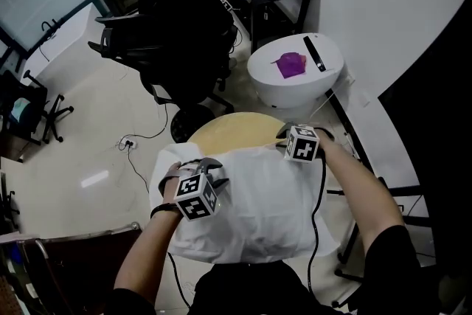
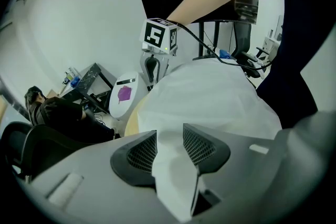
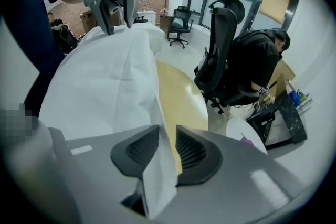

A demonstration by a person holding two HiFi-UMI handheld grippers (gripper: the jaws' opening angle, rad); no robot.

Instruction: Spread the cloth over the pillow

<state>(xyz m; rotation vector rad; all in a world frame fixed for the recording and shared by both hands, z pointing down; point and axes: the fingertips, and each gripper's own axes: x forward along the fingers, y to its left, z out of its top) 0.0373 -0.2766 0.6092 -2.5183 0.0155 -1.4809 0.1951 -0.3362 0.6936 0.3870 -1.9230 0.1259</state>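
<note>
Over the draped cloth [image 1: 258, 210] the air is open: the left gripper [image 1: 210, 167] and right gripper [image 1: 285, 135] stand well apart at its far corners, with clear passage between them. Beyond them only a narrow bare crescent of the round table [image 1: 225, 127] lies free. Past that edge it gets crowded — a white drum table [image 1: 295, 88] just behind on the right, an office chair [image 1: 129, 48] with a seated person [image 1: 193, 7] behind on the left. A black cable [image 1: 319, 192] hangs along the cloth's right side. The floor [image 1: 88, 122] to the left is open, crossed only by a power cord [image 1: 136, 162].
</note>
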